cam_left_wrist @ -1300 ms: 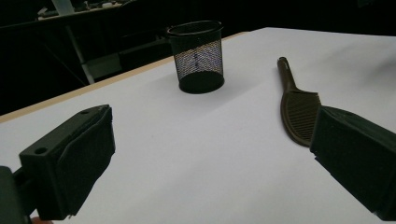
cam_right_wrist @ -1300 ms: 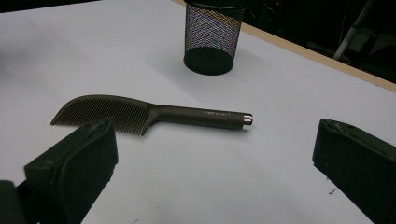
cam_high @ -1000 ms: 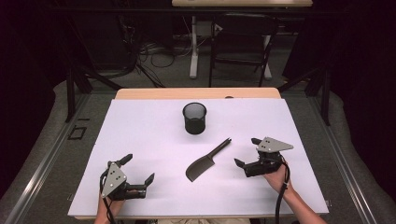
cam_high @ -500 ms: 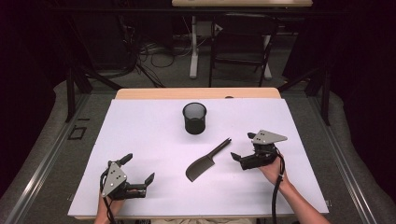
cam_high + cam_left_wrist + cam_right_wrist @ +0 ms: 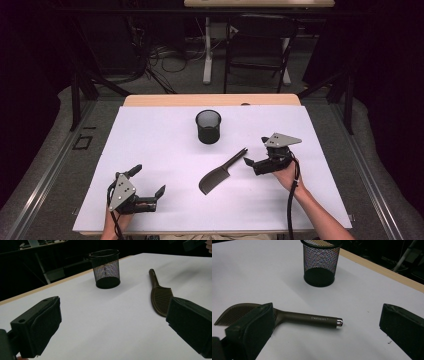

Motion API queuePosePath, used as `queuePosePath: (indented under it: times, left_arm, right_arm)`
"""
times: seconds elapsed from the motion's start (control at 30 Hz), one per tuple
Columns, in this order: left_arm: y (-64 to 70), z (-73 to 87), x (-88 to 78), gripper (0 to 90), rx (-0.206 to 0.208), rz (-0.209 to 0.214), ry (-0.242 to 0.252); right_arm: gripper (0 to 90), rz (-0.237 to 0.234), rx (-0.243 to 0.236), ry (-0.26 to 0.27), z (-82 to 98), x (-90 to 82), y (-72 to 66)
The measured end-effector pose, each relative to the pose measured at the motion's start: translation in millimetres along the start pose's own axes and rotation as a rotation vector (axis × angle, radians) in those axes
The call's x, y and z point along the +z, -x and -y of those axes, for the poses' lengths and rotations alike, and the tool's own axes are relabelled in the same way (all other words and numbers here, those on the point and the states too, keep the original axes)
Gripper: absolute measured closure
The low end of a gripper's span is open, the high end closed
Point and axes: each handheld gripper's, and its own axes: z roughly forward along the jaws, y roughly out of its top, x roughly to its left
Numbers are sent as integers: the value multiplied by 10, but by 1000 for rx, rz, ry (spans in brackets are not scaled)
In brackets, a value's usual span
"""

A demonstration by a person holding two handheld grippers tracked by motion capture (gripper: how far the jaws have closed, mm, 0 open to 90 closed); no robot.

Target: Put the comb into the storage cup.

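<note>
Right gripper view has the dark brown plastic spatula (image 5: 287,317) lying flat on the white table (image 5: 249,270), near the black mesh cup (image 5: 320,263). Right gripper (image 5: 252,163) gapes before its handle (light, stiff, probably slick); left gripper (image 5: 150,187) also gapes, idle.

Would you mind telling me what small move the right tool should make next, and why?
Probably ease the right tool forward and down so its open jaws straddle the handle of the comb, then close. The jaws stand wide apart just short of the handle's end, and the comb lies flat and untouched near the mesh cup.
</note>
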Motion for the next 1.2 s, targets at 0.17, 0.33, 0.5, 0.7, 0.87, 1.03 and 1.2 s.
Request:
queuePosePath:
  times: [0.17, 0.33, 0.5, 0.7, 0.87, 1.03, 1.2]
  left_arm:
    - [0, 1, 3, 2, 0, 0, -2]
    - [-3, -1, 4, 2, 2, -3, 0]
    - [-8, -2, 8, 2, 0, 0, 3]
    - [-7, -2, 4, 2, -1, 0, 4]
    - [-6, -2, 6, 2, 1, -1, 2]
    - [-7, -4, 3, 2, 0, -1, 4]
    - [-8, -5, 1, 2, 2, -2, 6]
  right_arm:
    - [0, 0, 2, -5, -29, 59, 27]
    - [0, -3, 7, -11, -49, 112, 58]
    - [0, -5, 14, -15, -54, 151, 89]
    - [0, -1, 21, -13, -76, 190, 121]
    - [0, -2, 28, -14, -99, 233, 143]
    - [0, -4, 32, -16, -123, 289, 167]
    - [0, -5, 42, -18, -138, 339, 198]
